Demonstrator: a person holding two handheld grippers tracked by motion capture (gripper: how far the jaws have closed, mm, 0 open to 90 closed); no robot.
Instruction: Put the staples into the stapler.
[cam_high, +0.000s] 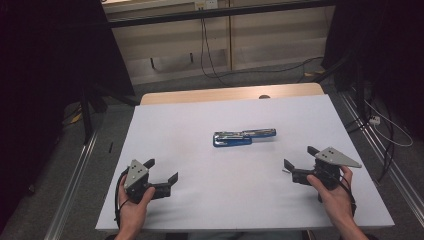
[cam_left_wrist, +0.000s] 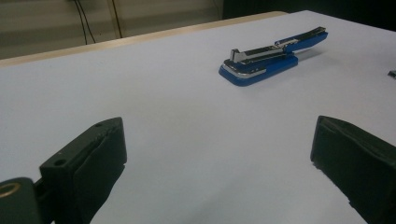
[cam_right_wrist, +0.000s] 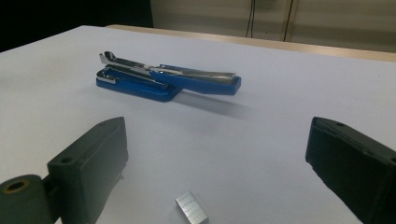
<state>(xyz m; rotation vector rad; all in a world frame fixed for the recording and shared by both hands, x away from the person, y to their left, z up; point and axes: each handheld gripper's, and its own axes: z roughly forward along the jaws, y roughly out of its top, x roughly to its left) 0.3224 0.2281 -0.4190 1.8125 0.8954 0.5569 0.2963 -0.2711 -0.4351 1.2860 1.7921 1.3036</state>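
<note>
No legible text, labels or numbers anywhere.

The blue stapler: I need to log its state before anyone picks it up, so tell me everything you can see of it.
The blue stapler lies flat near the middle of the white table, apart from both hand-held grippers. It is swung open: the blue base with its metal plate sits at the left in the high view, while the top arm, blue with a shiny metal magazine, stretches out the other way. It looks like painted metal or plastic with steel parts. Nothing touches it but the table. A small strip of staples lies separately, close to the right gripper.
</note>
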